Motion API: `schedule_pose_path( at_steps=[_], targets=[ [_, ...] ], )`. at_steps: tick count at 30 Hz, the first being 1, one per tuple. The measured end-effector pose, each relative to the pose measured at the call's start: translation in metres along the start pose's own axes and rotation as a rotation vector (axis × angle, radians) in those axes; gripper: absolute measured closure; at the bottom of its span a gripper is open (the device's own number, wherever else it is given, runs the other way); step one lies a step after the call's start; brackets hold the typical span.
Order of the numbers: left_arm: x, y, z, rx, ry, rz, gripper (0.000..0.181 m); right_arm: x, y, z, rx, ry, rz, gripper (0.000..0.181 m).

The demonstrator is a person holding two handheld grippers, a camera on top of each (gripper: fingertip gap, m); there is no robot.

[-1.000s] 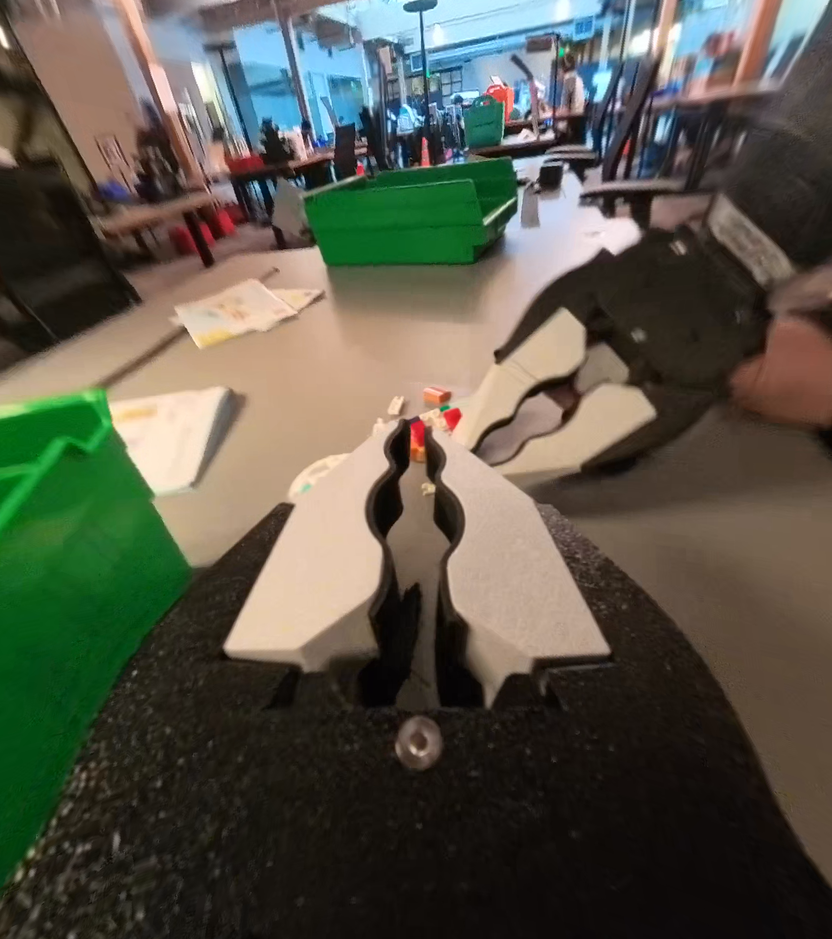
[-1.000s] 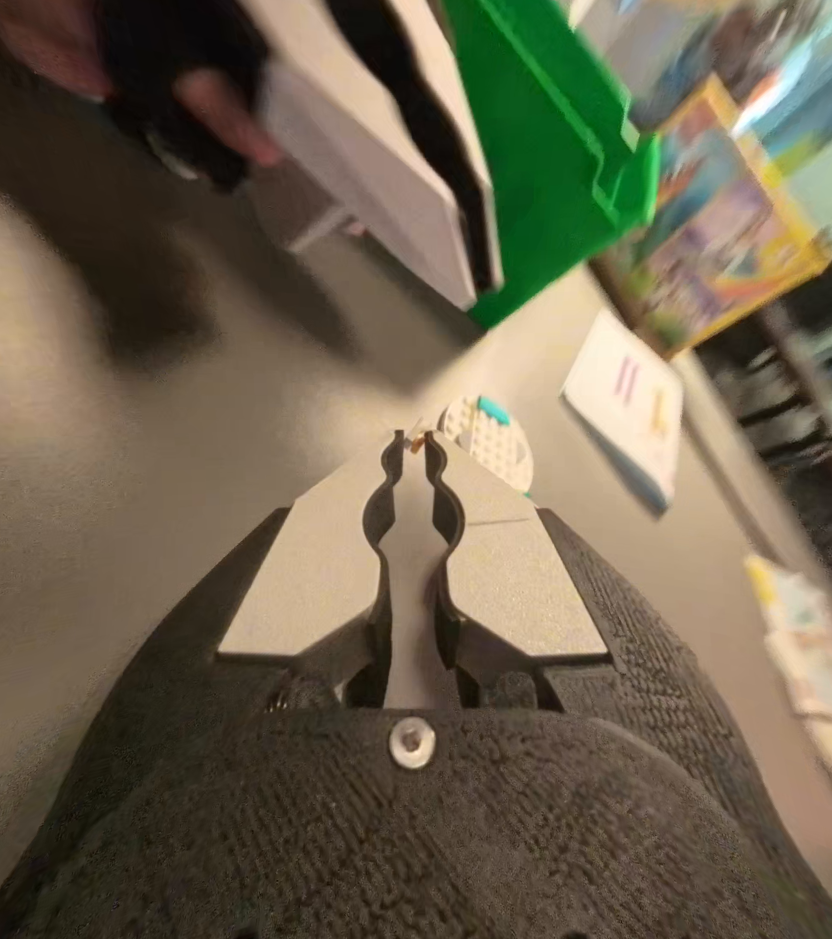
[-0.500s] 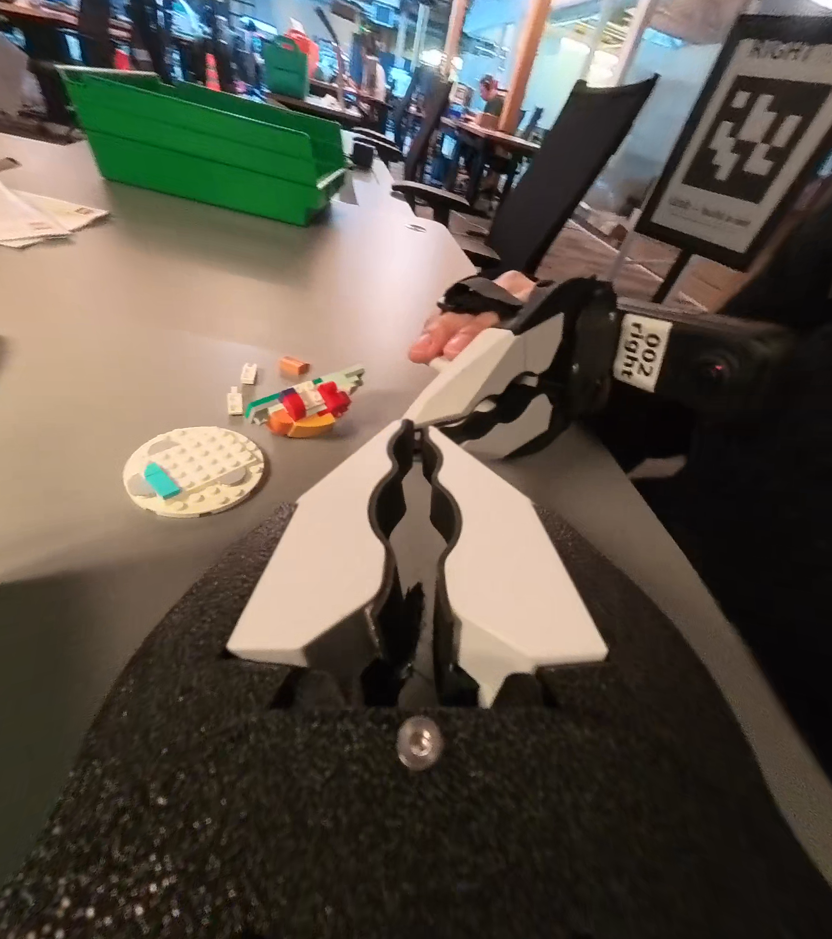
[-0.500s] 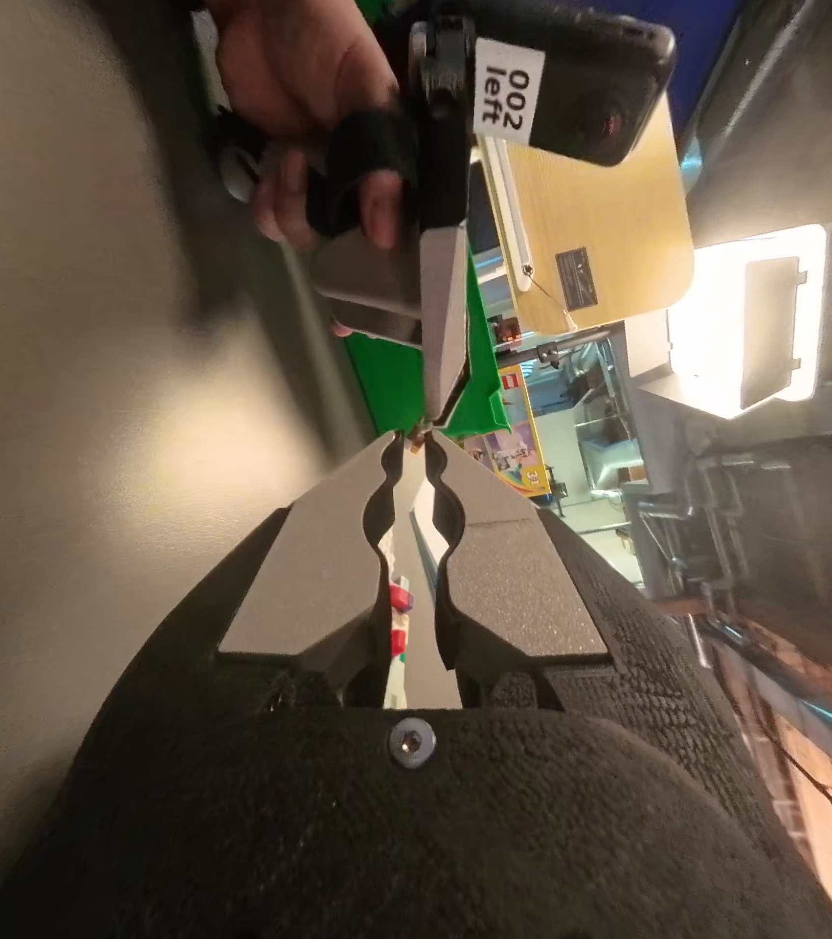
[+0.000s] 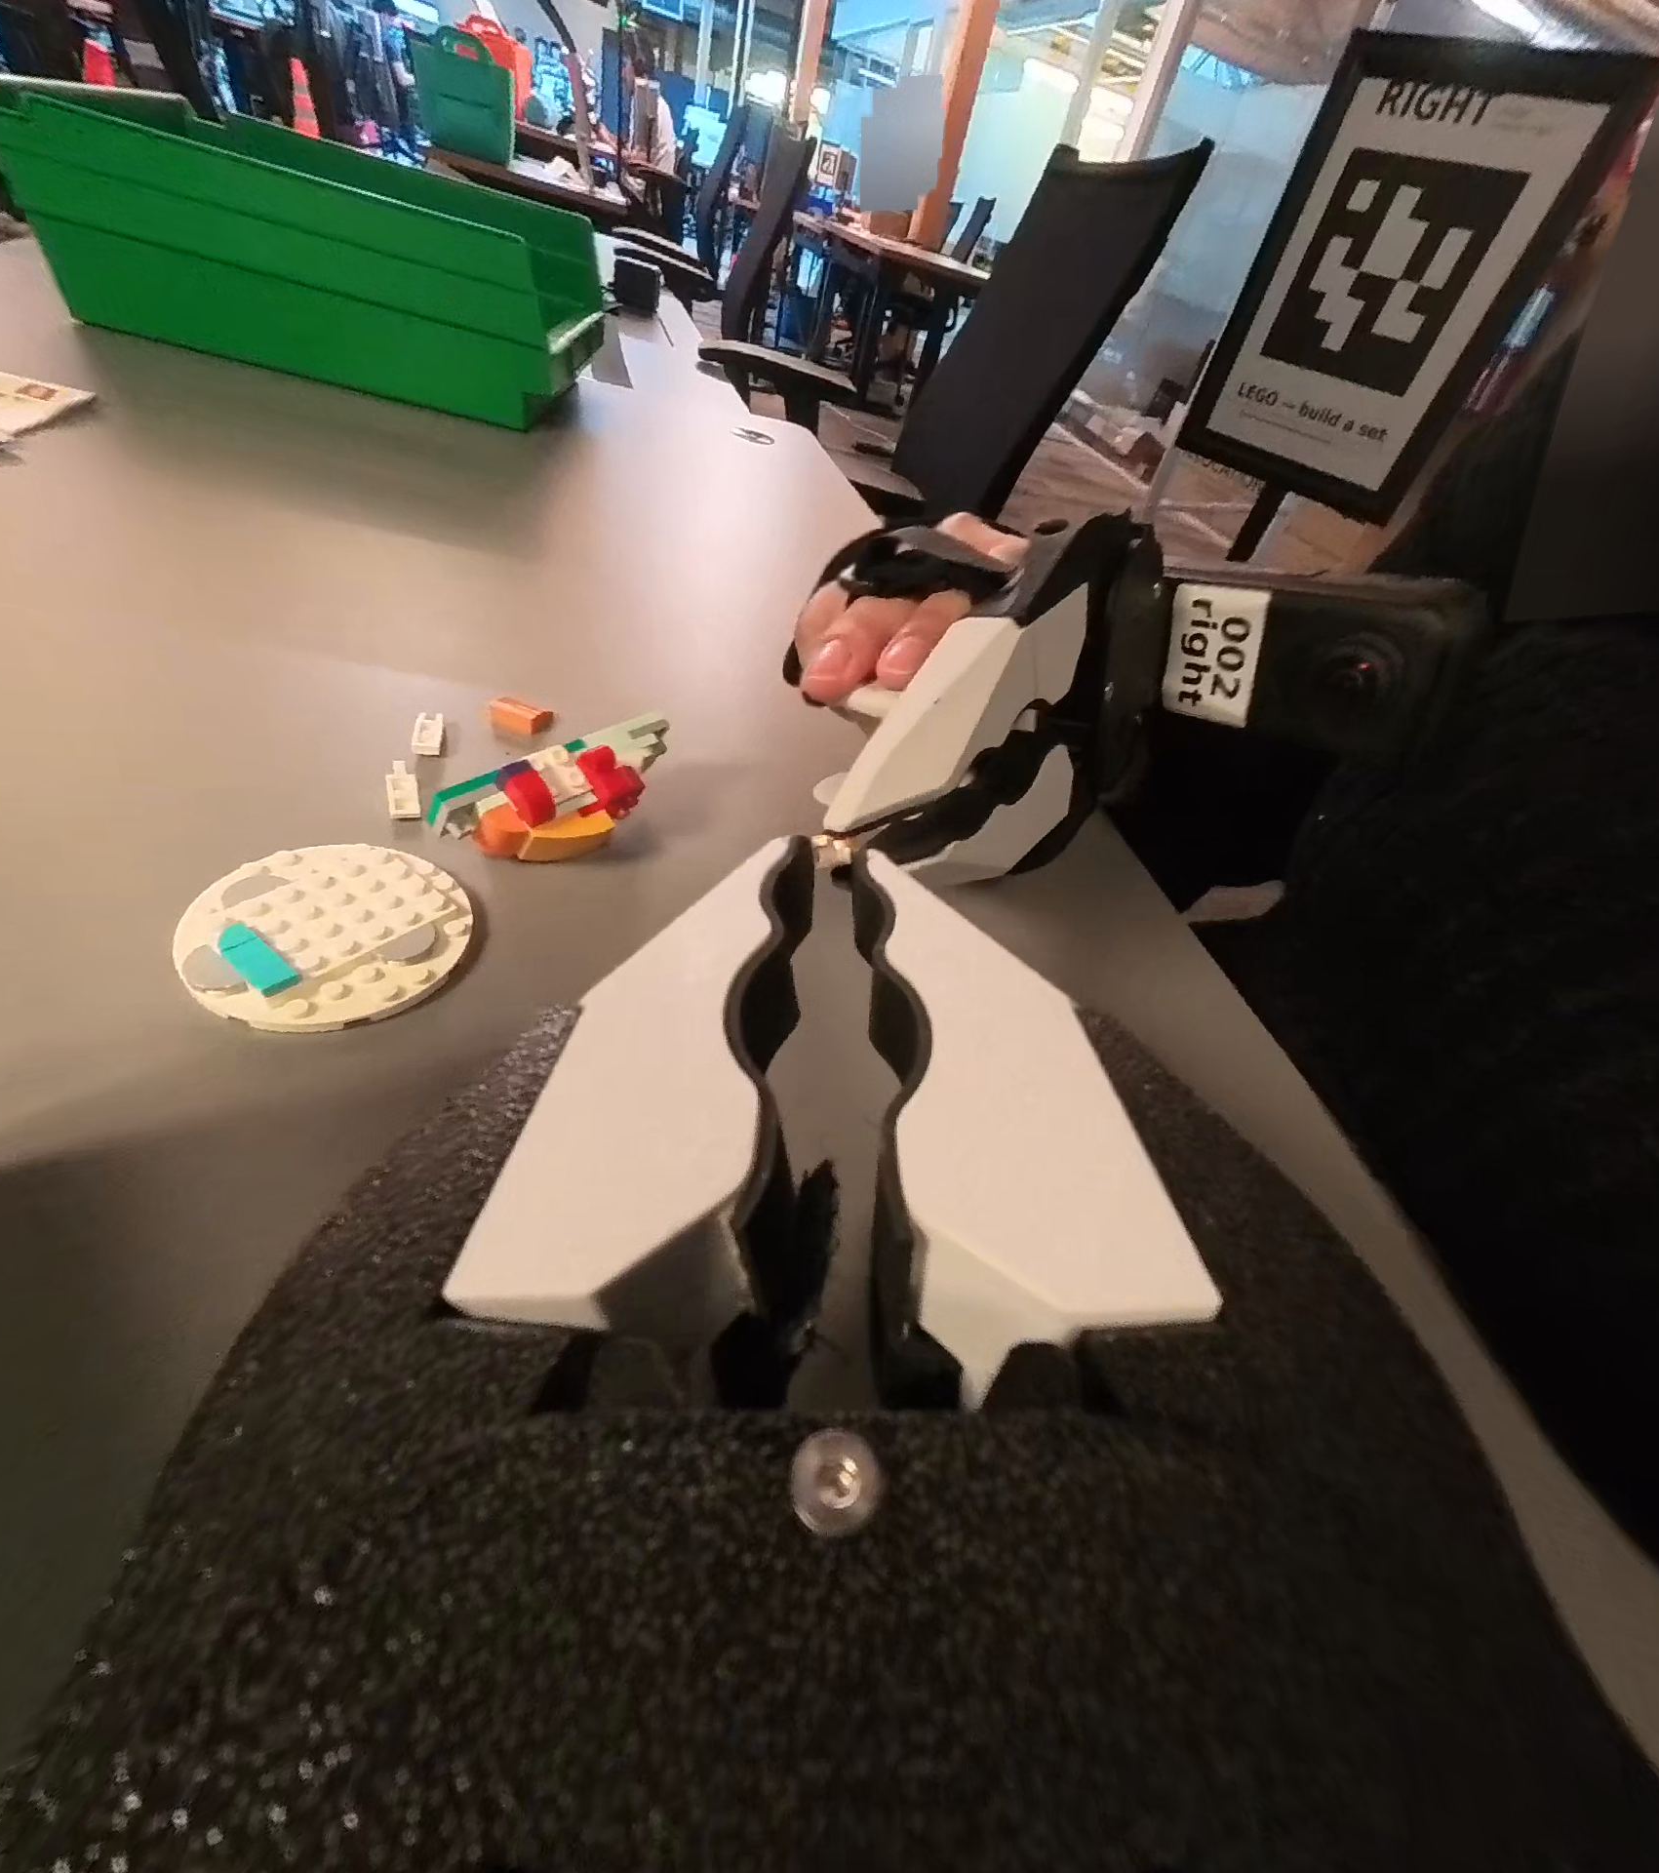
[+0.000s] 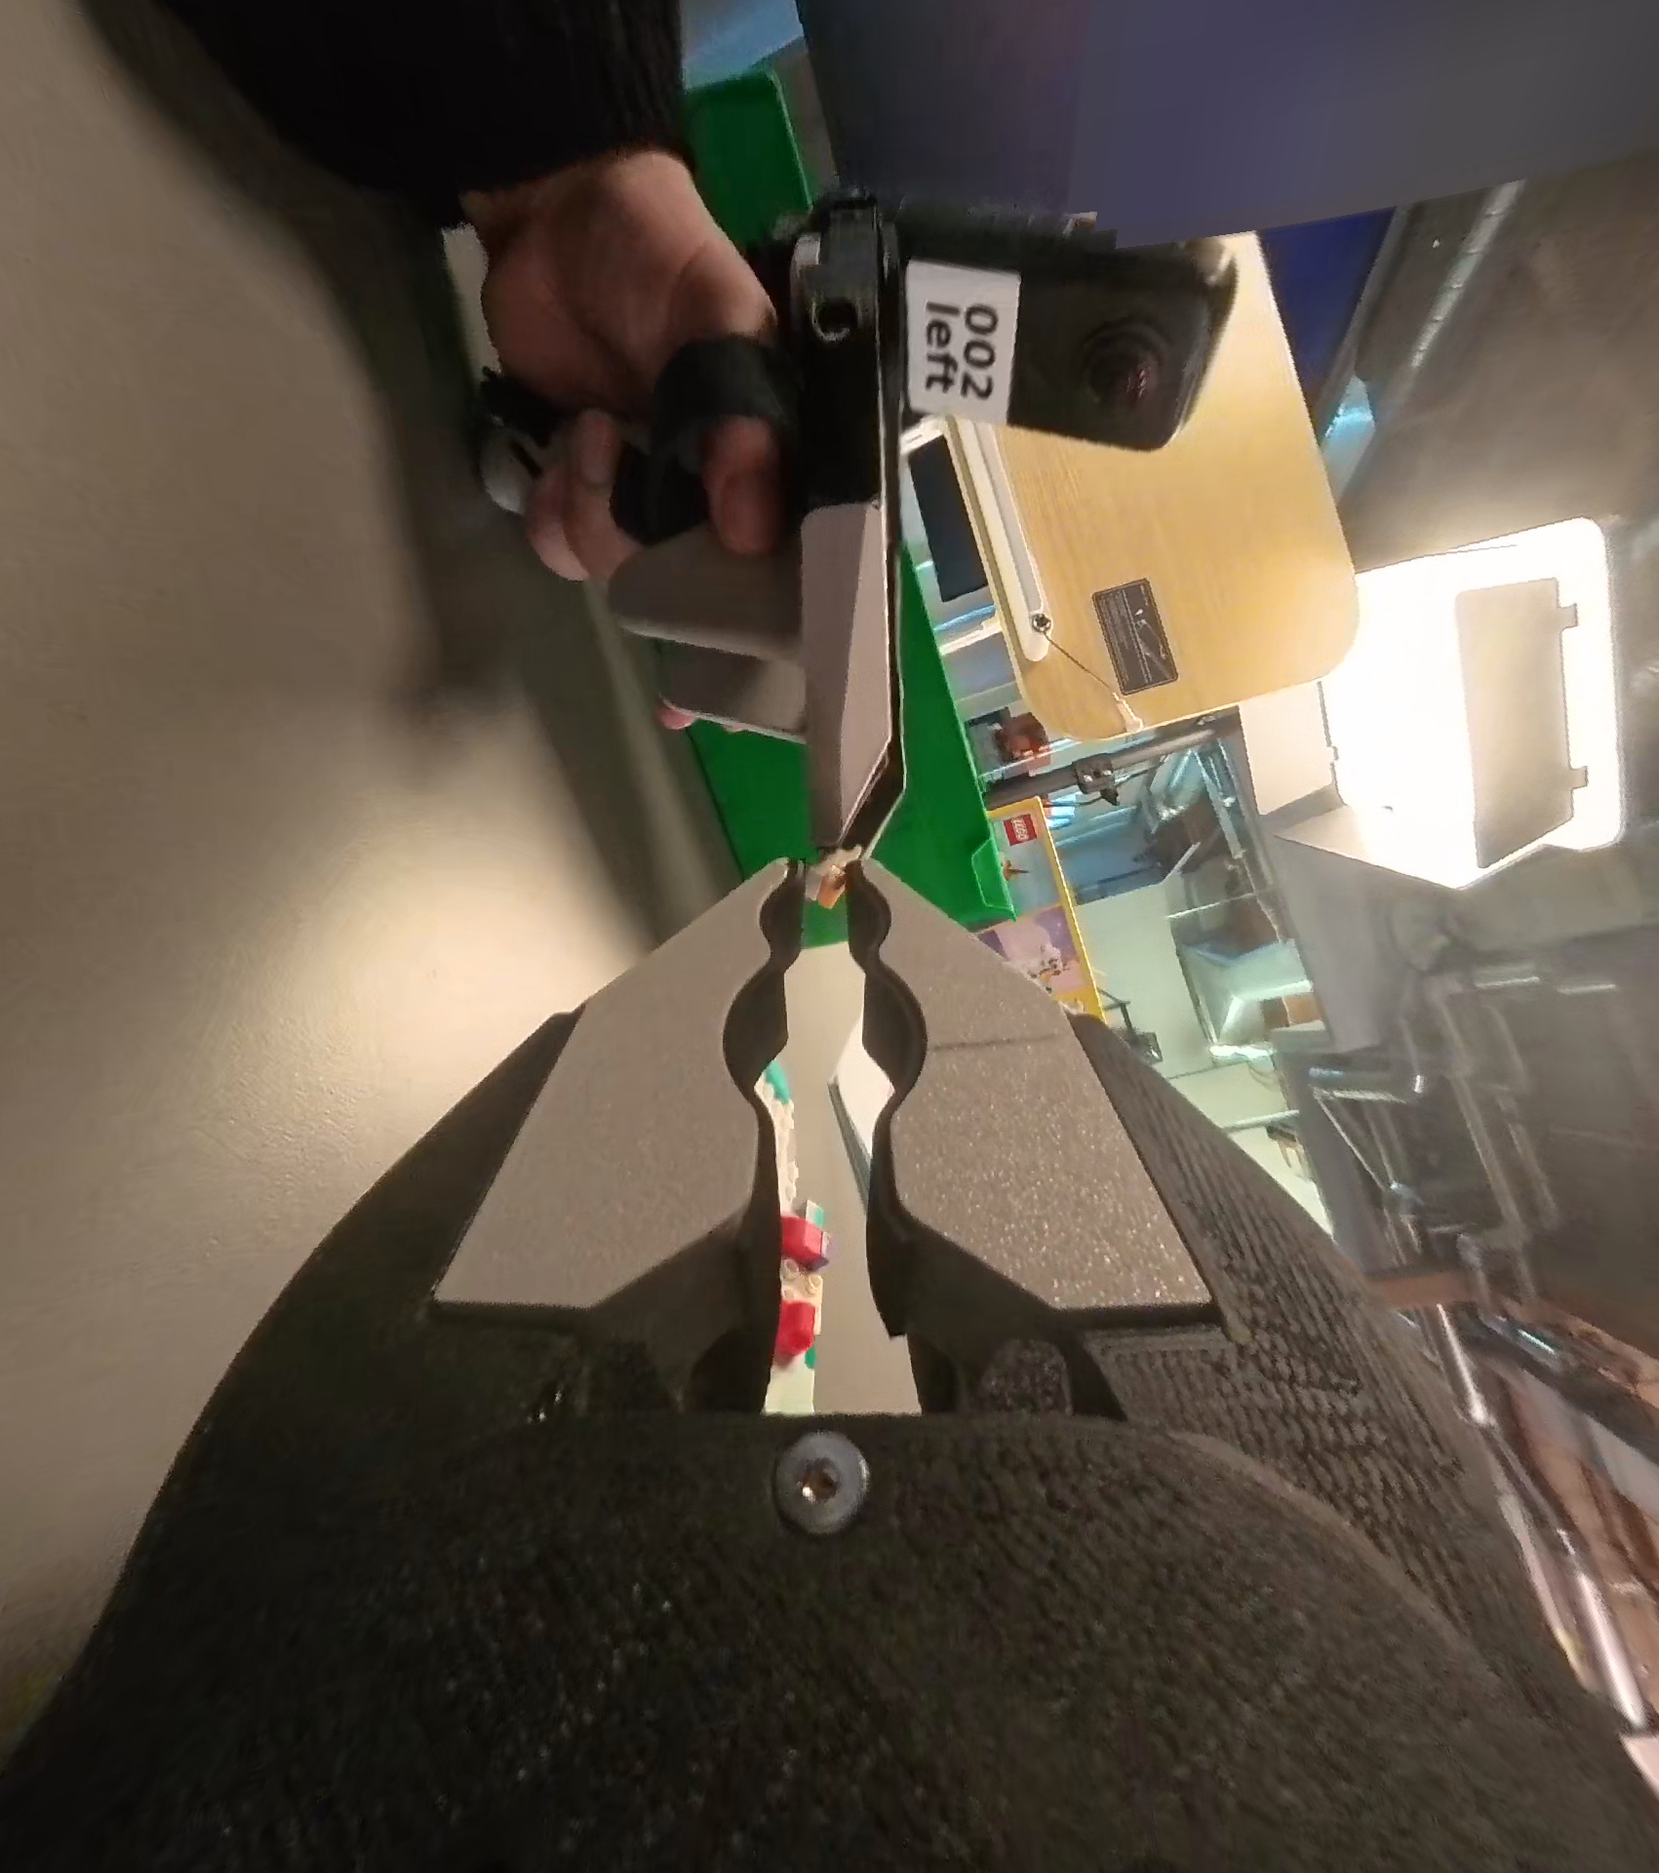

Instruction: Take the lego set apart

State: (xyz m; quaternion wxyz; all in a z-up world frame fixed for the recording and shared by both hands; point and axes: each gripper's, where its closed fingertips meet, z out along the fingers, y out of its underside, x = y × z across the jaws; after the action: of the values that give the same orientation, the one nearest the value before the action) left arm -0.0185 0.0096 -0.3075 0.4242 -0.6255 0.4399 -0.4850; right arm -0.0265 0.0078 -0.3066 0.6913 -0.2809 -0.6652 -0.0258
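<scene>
At centre frame, above the bench edge, left tool and right tool meet tip to tip, both clenched on one tiny white-and-tan piece. Risk, as I judge it: the piece could pop loose and drop off the bench, since each hold is shallow. Remaining model and round white plate lie left on the grey bench; green bin behind. Busy workshop, chairs, desks.

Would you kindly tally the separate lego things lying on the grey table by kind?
Round white studded plate: 1
Multicoloured assembly on orange base: 1
Small white pieces: 2
Small orange brick: 1
Total: 5
</scene>
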Motion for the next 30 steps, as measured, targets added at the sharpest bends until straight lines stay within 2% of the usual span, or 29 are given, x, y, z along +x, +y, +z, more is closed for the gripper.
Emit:
schedule_pose_path(
  at_steps=[7,13,16,19,21,25,30],
  targets=[
    [0.005,-0.001,-0.001,0.009,0.058,-0.056,0.177,0.0,-0.004,-0.002,0.022,-0.006,0.01,0.175],
    [0.004,0.002,0.0,-0.009,0.034,-0.02,0.179,-0.001,-0.002,-0.001,0.005,-0.011,0.018,0.174],
    [-0.003,0.003,0.0,-0.026,-0.053,0.109,0.18,-0.003,0.005,0.002,-0.042,-0.042,0.145,0.171],
    [-0.007,0.009,0.001,-0.079,-0.124,0.275,0.18,-0.016,0.017,0.004,-0.106,-0.164,0.333,0.159],
    [-0.007,0.017,0.003,-0.129,-0.142,0.382,0.18,-0.025,0.021,0.004,-0.126,-0.239,0.414,0.159],
    [-0.004,0.031,0.008,-0.217,-0.143,0.536,0.18,-0.036,0.015,0.002,-0.102,-0.33,0.494,0.173],
    [-0.004,0.041,0.013,-0.297,-0.179,0.7,0.18,-0.046,0.019,-0.003,-0.143,-0.441,0.517,0.175]
  ],
)
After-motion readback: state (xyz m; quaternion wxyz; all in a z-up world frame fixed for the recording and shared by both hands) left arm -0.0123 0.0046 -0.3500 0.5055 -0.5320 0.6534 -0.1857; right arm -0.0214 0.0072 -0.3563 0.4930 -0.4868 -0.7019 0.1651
